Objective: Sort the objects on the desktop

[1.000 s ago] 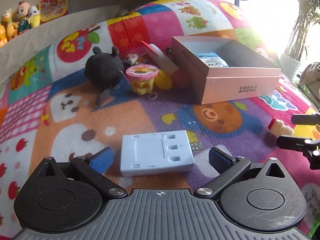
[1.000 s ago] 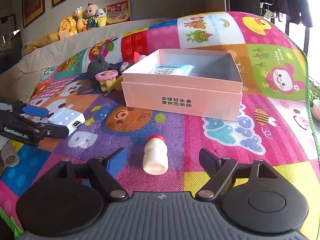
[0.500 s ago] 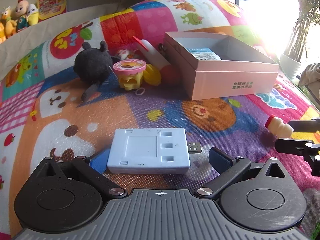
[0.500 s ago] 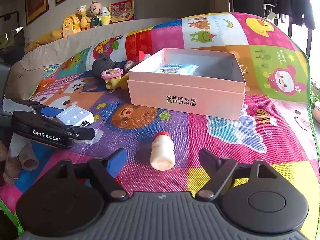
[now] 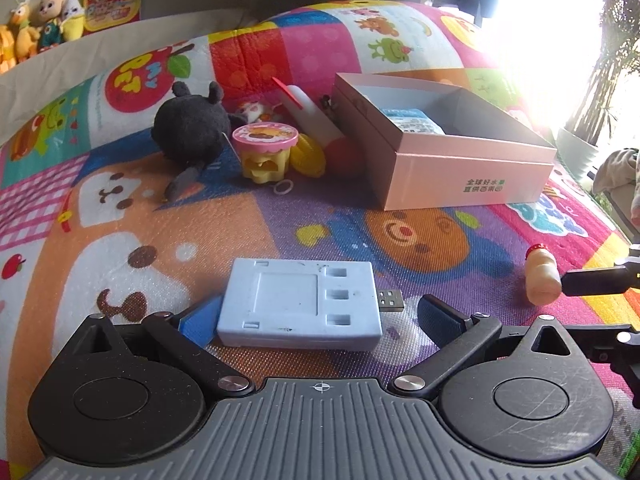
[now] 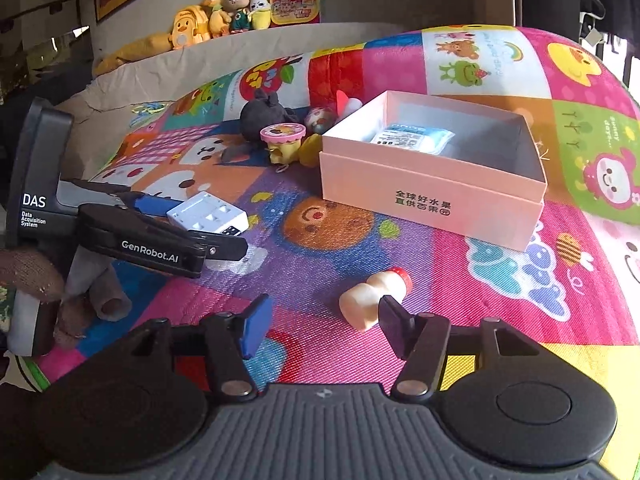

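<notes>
Pink box (image 6: 432,196) | green Chinese print | left gripper (image 6: 208,224): "GenRobot.AI", "DAS"

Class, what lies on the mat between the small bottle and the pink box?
Nothing: between the small bottle and pink box is only bare mat, seen in the right wrist view.

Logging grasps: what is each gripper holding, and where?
Nothing held. Left gripper open around the USB hub; right gripper open, its right finger touching the bottle.

My left gripper (image 5: 316,312) angles downward, its 2 fingers spread wide. My right gripper (image 6: 320,326) tilts down too, fingers half apart.
</notes>
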The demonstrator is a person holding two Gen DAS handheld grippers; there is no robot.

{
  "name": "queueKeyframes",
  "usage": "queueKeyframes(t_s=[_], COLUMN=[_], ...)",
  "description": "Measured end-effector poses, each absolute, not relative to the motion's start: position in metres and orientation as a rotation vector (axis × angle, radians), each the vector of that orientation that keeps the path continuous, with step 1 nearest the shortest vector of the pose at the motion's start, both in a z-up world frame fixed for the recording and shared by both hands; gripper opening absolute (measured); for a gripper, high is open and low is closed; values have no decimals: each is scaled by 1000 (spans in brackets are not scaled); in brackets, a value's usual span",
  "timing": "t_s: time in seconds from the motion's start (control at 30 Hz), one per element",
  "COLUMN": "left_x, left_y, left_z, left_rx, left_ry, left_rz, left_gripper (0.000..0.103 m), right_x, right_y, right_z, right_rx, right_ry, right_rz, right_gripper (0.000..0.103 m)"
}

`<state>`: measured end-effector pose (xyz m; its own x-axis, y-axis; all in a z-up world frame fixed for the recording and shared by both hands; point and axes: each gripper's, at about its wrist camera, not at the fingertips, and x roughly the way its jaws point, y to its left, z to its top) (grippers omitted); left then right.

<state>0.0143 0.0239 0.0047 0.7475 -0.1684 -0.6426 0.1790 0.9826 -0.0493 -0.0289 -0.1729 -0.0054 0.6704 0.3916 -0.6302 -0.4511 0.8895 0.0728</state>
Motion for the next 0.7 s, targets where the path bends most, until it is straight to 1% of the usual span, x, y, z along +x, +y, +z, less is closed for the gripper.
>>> queueKeyframes(t_s=[0.17,0.27,0.33,0.4,0.63,0.7], left_x=[14,14,14,14,14,14], left_y=[24,24,24,24,23,23], left_z=[5,5,4,4,4,4], left_rx=[17,17,17,17,21,19], left_ry=[701,701,701,701,702,702], left_rz=[-190,-190,-190,-190,-188,-188], left_gripper=[103,103,103,103,103,103], right_x=[-27,-31,-33,-33,-24,-20], right_y=[-161,-159,-163,-167,-169,-171], right_z=[-12,-11,-8,-8,-14,-12], right_rx=[-77,-114,-126,-151,-223,-234], right_ry=[701,668,642,620,582,599], right_rz=[504,481,429,347,301,313], right_gripper=[60,62,68,71,71,71])
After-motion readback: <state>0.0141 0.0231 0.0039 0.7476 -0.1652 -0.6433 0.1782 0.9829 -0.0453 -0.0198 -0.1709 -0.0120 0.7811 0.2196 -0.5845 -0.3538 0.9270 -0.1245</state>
